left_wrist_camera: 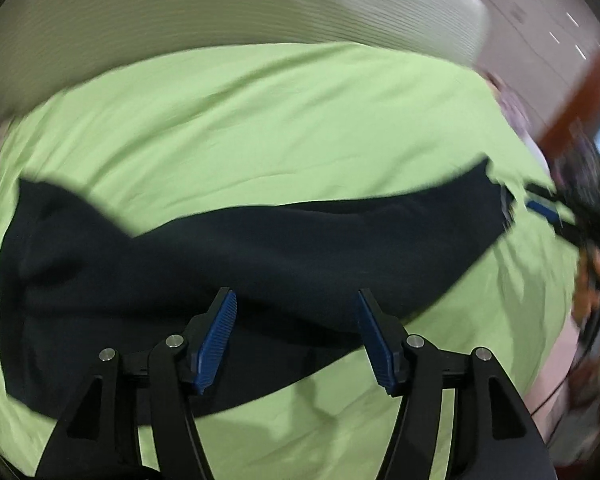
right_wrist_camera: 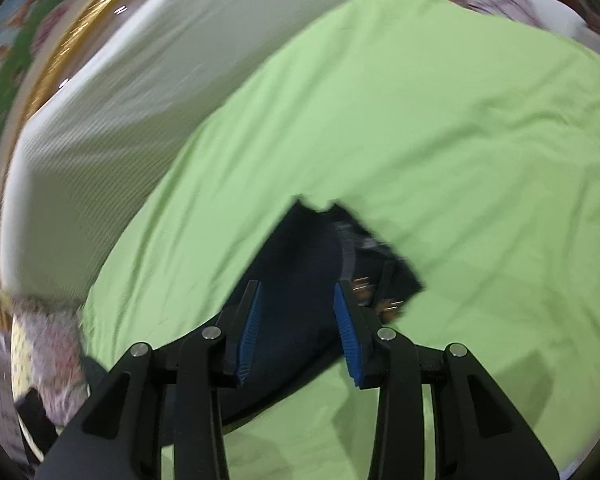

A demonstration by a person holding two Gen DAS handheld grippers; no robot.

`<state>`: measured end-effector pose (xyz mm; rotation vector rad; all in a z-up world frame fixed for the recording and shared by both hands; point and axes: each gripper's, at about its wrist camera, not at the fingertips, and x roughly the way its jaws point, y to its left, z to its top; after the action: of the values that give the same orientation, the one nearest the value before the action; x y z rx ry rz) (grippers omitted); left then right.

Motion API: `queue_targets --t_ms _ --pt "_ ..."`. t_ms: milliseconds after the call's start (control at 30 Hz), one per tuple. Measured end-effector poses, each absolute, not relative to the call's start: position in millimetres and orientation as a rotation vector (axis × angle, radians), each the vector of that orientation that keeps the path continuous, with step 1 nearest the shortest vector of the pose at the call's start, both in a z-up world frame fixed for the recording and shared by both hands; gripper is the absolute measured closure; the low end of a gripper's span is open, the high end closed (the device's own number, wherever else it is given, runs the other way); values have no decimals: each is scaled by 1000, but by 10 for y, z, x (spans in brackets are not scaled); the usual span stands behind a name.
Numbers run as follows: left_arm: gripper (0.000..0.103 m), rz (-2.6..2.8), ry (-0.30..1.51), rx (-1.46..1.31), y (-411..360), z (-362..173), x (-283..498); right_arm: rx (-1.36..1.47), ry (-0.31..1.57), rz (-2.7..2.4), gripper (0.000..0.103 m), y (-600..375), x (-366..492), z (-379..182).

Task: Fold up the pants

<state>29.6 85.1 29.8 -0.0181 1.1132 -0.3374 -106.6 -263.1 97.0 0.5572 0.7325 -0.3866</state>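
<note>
Pants laid out long, cross folds not yet made.

The dark pants (left_wrist_camera: 236, 248) stretch as one narrow band across the middle of the left view on a green sheet (left_wrist_camera: 260, 120), seemingly already halved leg on leg. The left gripper (left_wrist_camera: 296, 334) hangs over them, jaws wide, holding nothing. The right gripper (right_wrist_camera: 298, 330), at lower centre of its view, gapes empty above their end (right_wrist_camera: 340, 248). Shortening folds remain.

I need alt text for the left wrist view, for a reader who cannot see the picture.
Dark pants lie stretched across a light green sheet, seen past the open left claw, which holds nothing. At the right edge the right claw is near the far end of the pants; the picture is blurred there.
</note>
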Motion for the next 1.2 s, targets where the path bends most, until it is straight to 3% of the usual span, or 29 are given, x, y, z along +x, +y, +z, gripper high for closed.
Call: queue_targets --t_ms 367,767,967,1000,1100,1200 --pt "37 62 1242 -253 1666 319 786 301 897 80 65 -1317 -572 716" --pt "37 284 1324 -243 1853 258 1409 -70 1071 493 65 134 -218 33" --pt "37 375 1382 -234 1965 23 1533 -176 1094 491 65 305 119 -226" --pt "41 375 1380 -237 1984 -4 1542 -197 1091 482 65 305 162 -262" --pt "78 362 1355 -241 2030 -36 1530 -255 1087 472 65 358 255 -371" --pt "91 316 1336 -261 2068 -44 1480 -303 1089 462 66 354 305 -455"
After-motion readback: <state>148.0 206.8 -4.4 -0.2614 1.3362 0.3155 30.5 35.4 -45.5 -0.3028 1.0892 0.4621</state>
